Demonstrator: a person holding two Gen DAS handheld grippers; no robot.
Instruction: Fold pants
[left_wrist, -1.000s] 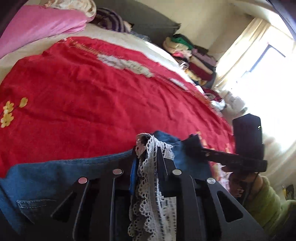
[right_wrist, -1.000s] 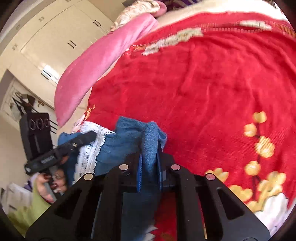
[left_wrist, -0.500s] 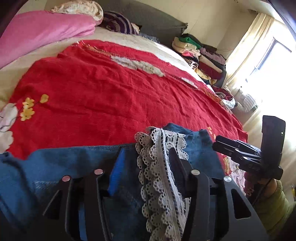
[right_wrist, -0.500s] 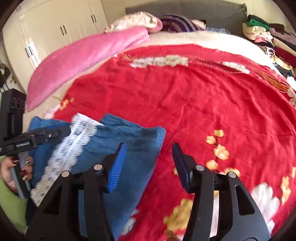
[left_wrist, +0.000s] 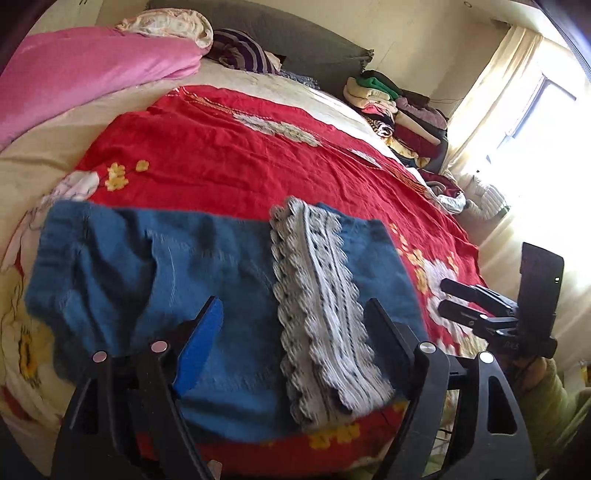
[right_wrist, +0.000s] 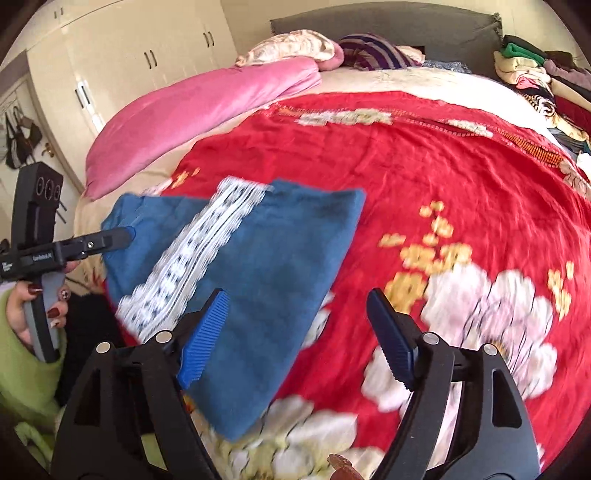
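Blue denim pants (left_wrist: 207, 280) with a white lace hem band (left_wrist: 317, 306) lie folded on the red flowered bedspread (left_wrist: 221, 155). My left gripper (left_wrist: 291, 321) is open and empty, just above the pants' near edge. My right gripper (right_wrist: 297, 314) is open and empty, above the pants' (right_wrist: 266, 266) right edge, with the lace band (right_wrist: 195, 258) to its left. The left gripper also shows at the left of the right wrist view (right_wrist: 110, 236), and the right gripper at the right of the left wrist view (left_wrist: 454, 295).
A pink quilt (right_wrist: 199, 107) and pillows (right_wrist: 295, 48) lie at the bed's head. A stack of folded clothes (left_wrist: 399, 110) stands at the far right corner. A bright window (left_wrist: 535, 110) is to the right, white wardrobes (right_wrist: 129, 62) to the left.
Both grippers were shut on the pants a second ago, then opened and let go. They have pulled back and up, and the pants now lie flat on the bedspread.
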